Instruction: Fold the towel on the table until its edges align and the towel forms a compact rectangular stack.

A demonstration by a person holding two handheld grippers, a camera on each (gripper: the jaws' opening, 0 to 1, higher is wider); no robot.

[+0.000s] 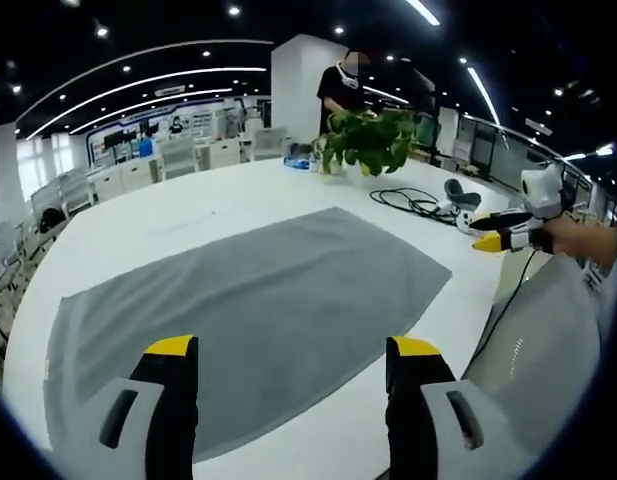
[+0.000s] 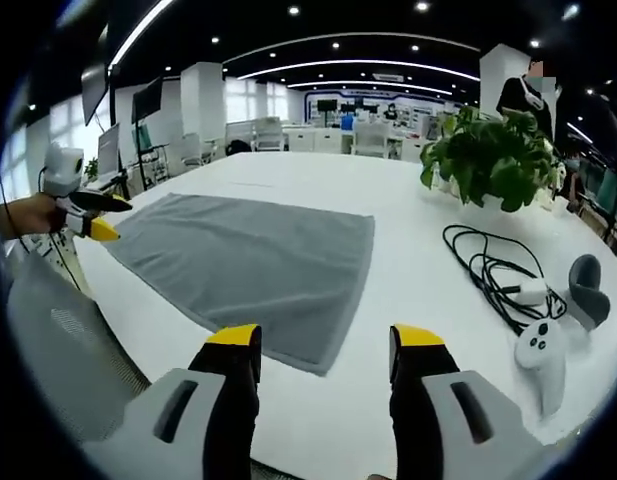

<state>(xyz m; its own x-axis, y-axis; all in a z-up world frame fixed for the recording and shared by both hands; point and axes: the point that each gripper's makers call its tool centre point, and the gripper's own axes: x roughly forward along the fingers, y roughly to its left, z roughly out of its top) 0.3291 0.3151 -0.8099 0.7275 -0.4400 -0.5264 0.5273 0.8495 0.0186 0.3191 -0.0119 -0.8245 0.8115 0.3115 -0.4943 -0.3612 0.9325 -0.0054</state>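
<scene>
Two grippers hover over a white table, each with jaws spread wide and gripping nothing: the left gripper above one short edge of the grey towel, the right gripper near a corner of it. Spread flat and unfolded, the towel has its near edge partly hidden behind the left jaws. Beyond it stand a potted plant, a black cable and a white controller; a person behind the plant is hard to make out

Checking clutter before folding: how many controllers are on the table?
2: one white controller near the table edge, one grey controller just behind it, both right of the towel. More may be hidden.
</scene>
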